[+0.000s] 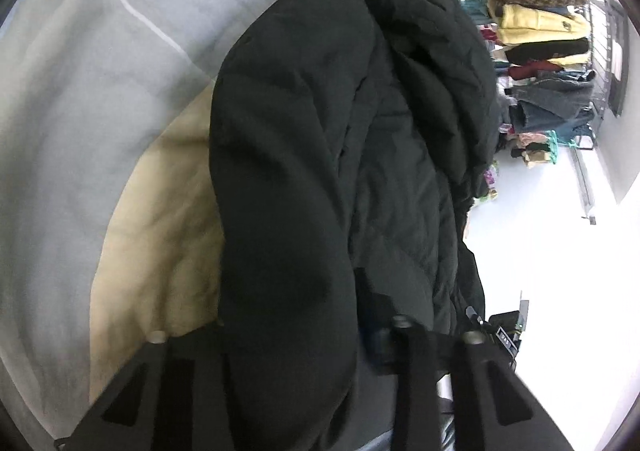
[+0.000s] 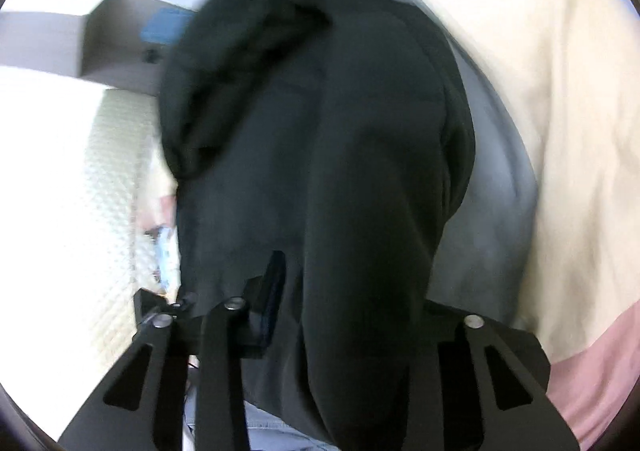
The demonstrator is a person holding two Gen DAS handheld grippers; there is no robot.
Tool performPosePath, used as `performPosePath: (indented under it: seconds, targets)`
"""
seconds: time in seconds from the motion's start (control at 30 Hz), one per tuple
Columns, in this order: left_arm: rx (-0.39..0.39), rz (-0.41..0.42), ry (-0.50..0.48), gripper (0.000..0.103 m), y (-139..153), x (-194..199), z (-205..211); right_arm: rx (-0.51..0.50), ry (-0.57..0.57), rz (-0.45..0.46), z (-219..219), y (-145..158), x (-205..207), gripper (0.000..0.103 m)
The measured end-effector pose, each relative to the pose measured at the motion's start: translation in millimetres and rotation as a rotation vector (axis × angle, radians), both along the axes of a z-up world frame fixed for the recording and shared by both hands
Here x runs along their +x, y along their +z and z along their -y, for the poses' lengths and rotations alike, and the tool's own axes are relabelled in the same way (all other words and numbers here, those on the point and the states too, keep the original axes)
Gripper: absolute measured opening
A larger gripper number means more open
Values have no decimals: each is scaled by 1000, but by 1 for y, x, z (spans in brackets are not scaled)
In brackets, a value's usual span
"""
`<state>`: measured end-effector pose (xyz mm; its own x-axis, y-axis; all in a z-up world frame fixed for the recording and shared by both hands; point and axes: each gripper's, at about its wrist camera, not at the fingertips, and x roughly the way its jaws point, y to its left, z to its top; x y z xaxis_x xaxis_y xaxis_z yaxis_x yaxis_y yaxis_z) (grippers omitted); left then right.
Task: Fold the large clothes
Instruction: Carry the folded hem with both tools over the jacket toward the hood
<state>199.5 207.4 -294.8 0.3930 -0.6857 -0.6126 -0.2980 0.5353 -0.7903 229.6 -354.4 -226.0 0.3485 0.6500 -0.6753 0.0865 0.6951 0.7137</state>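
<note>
Black coat (image 1: 320, 139) fills frame centre in both views, draped over grey-and-cream bedding (image 1: 100, 131). Left gripper (image 1: 304, 331) fingers clamp coat fold; right gripper (image 2: 340, 315) likewise. Clothes rack (image 1: 544, 51) upper right.

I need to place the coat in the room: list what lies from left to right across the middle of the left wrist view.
Grey bedding → cream blanket → black padded coat → rack of hanging clothes.
</note>
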Motion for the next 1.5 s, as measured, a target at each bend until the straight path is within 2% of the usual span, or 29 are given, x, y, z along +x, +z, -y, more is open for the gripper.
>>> performPosePath:
  seconds: [0.07,0.17,0.33,0.5,0.73,0.9,1.17,1.33,1.5]
  targets:
    - [-3,34,1,16,10,-6,-1,-8,-3,49,0,14,-7,15]
    - [19,87,-1,11,31,-16,-3,-7,-28,87,7,27,-15,11]
    - [15,147,26,7,60,-40,-13,34,-70,133,28,40,-34,8]
    - [22,151,82,5,88,-71,-28,56,-57,183,28,66,-48,8]
    - [0,233,96,4,144,-117,-47,107,-13,280,33,110,-83,8]
    - [100,283,74,4,195,-148,-49,112,-18,298,37,130,-115,8]
    - [170,361,22,4,268,-199,-44,125,-19,345,53,164,-186,8]
    - [200,396,-9,4,296,-223,-39,110,-13,364,61,185,-218,8]
    - [262,433,-53,4,317,-217,-30,92,-24,380,67,204,-221,9]
